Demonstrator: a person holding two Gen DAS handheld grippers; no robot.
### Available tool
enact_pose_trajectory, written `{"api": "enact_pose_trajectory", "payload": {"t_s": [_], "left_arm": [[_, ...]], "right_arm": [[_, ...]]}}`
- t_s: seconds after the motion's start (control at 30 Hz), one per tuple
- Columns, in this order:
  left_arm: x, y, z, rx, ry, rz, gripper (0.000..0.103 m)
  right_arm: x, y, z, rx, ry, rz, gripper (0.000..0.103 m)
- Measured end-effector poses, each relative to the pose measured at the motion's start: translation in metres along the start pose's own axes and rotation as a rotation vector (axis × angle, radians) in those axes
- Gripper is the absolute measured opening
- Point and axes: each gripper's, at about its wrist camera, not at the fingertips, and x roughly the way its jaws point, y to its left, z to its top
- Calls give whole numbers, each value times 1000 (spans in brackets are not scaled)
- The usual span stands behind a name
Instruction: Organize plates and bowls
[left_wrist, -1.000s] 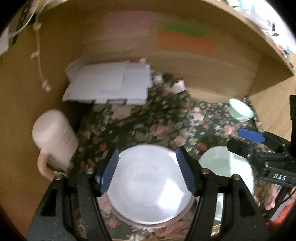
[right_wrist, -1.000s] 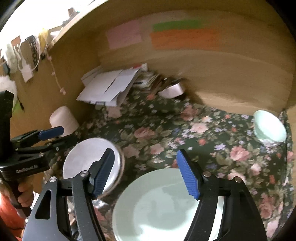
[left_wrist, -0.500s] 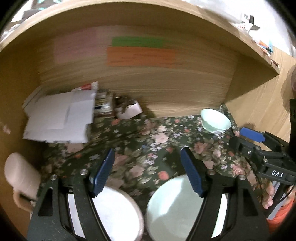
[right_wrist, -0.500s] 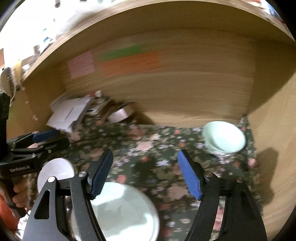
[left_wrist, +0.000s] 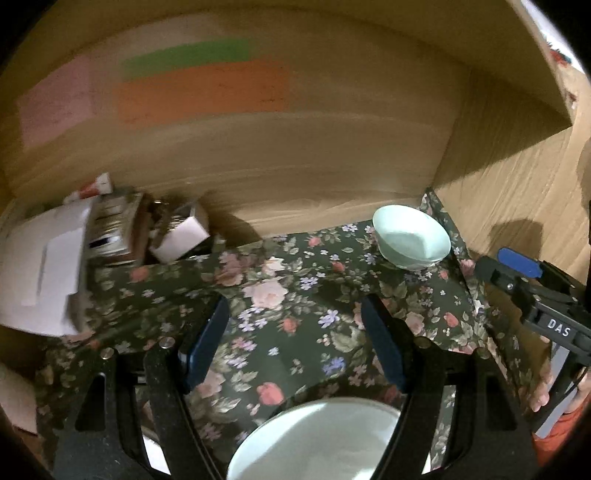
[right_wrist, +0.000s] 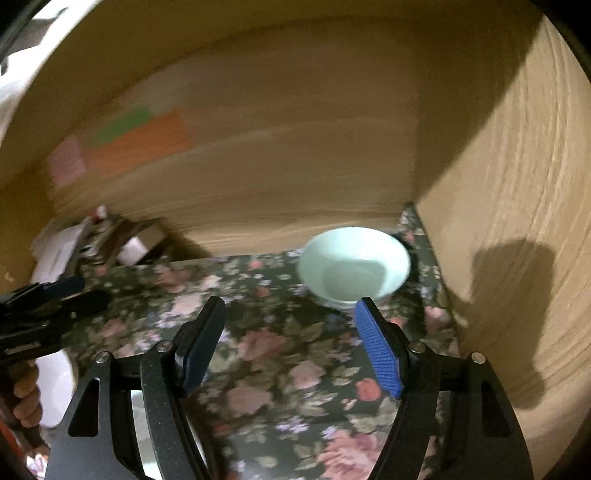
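Looking along the left gripper (left_wrist: 295, 339), its jaws stand apart and empty over the floral cloth (left_wrist: 280, 288); the mint bowl (left_wrist: 412, 236) sits ahead and well to the right in the cubby's back corner, a pale plate (left_wrist: 317, 443) just below the jaws. From the right gripper (right_wrist: 290, 343), equally spread and empty, the bowl (right_wrist: 352, 266) lies close ahead, nearly touching its right fingertip (right_wrist: 364, 306), so this hand looks nearer.

A wooden alcove (left_wrist: 332, 155) encloses the scene, its back wall pale oak grain. Pink, green and orange paper patches (left_wrist: 199, 92) are stuck to the back wall's upper left. A side panel (right_wrist: 517, 221) closes the right. A dark floral cloth (left_wrist: 280, 295) covers the surface.
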Motion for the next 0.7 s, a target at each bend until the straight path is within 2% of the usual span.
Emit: {"api": "enact_pose_trajectory", "payload": {"t_s": [0.1, 0.3, 0.4, 0.5, 0.7], "left_arm": [[17, -6, 8, 9, 19, -7, 74], [48, -15, 23, 41, 45, 3, 74], [64, -18, 27, 51, 64, 2, 74], [79, -21, 29, 71, 83, 4, 74], [105, -26, 33, 101, 113, 0, 74]], "right_arm": [[18, -14, 2, 22, 13, -58, 69], [57, -43, 6, 89, 73, -117, 67], [76, -58, 5, 127, 119, -124, 59], [95, -63, 4, 124, 169, -135, 57], [113, -71, 4, 135, 205, -150, 52]]}}
